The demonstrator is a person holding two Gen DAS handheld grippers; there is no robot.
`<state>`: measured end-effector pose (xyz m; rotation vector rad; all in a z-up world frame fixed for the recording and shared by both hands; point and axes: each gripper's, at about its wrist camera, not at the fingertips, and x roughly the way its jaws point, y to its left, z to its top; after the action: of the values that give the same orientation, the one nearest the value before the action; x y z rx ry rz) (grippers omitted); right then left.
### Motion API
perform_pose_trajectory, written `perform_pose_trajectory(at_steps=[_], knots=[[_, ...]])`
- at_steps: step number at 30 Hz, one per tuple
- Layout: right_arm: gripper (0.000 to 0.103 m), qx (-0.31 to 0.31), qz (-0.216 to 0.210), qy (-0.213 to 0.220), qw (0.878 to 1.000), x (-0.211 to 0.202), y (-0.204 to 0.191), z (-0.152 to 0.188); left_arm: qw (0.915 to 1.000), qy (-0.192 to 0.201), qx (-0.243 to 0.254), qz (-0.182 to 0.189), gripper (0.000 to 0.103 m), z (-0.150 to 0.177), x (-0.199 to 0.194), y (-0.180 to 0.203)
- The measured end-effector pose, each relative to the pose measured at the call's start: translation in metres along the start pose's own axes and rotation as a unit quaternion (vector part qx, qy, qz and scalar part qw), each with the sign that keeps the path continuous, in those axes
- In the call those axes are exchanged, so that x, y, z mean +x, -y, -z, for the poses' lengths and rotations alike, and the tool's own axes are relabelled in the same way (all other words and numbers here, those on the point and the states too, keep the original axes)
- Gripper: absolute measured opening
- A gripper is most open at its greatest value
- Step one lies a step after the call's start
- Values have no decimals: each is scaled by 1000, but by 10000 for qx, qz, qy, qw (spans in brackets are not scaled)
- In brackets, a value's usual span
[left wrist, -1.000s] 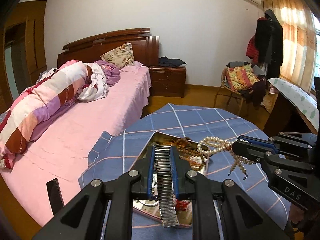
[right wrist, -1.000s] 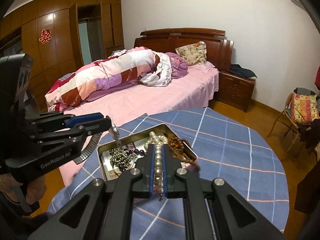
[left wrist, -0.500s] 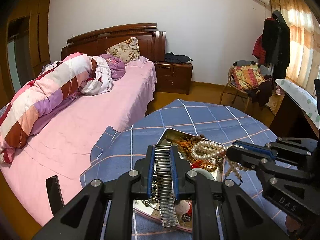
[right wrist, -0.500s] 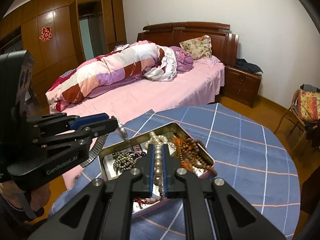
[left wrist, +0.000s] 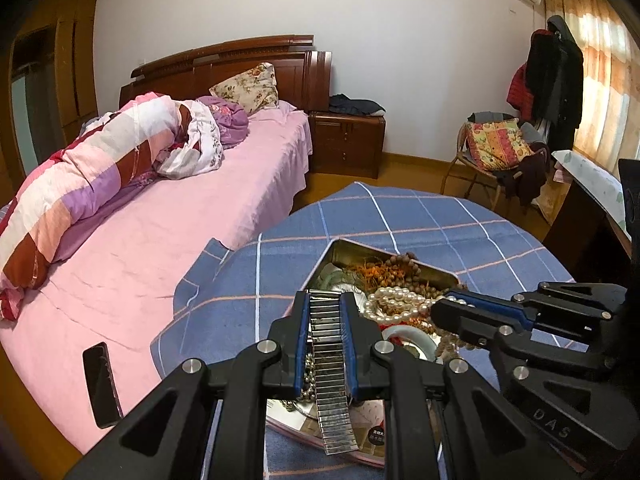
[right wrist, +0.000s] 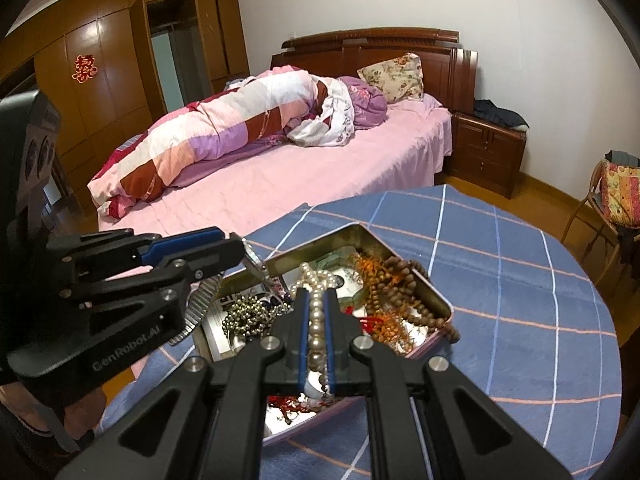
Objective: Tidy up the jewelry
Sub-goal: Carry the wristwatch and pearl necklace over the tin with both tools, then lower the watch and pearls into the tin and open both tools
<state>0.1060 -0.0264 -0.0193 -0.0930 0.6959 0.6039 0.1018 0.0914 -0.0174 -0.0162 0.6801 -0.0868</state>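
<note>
Lowered closer over tin (right wrist: 442, 304), lower centre: left gripper (left wrist: 325, 300) clamping metal watch band (left wrist: 328, 364), right gripper (right wrist: 315, 300) pinching pearl necklace (right wrist: 316, 320); release seemingly imminent.

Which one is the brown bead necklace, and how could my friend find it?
Find the round table with the blue checked cloth, then the open metal tin on it. The brown bead necklace is heaped along the tin's right side, spilling over its rim. Its beads are dull, brown and wooden-looking, unlike the shiny white pearl necklace beside it.

Pink bed (left wrist: 168, 240) (wooden headboard (left wrist: 224, 64)), white walls (left wrist: 400, 40), curtained window (left wrist: 608, 60).
</note>
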Motion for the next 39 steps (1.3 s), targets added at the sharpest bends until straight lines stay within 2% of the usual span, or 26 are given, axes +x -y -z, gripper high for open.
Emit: perform_pose_trajectory(at_steps=[19, 27, 34, 35, 36, 37, 38, 39], knots=[[9, 97, 72, -419, 9990, 24, 5, 19, 9991, -409, 86, -55, 15, 26, 26, 5], [9, 86, 97, -476, 9988, 27, 3, 21, 9988, -482, 112, -46, 15, 32, 28, 5], [11, 162, 156, -453, 9987, 28, 4, 21, 9988, -478, -90, 50, 16, 32, 24, 0], [19, 208, 154, -437, 9987, 26, 5, 20, 9990, -422, -109, 45, 17, 32, 19, 0], [41, 262, 159, -432, 9986, 22, 7, 20, 9992, -372, -120, 58, 21, 31, 12, 1], [52, 316, 169, -409, 9985, 16, 8, 20, 9993, -339, -136, 40, 32, 30, 7, 2], [60, 363, 219, -307, 9986, 5, 9, 21, 9995, -224, -217, -77, 52, 29, -5, 1], [60, 352, 249, -220, 9988, -4, 8, 21, 9993, -63, -305, -212, 63, 28, -17, -1]])
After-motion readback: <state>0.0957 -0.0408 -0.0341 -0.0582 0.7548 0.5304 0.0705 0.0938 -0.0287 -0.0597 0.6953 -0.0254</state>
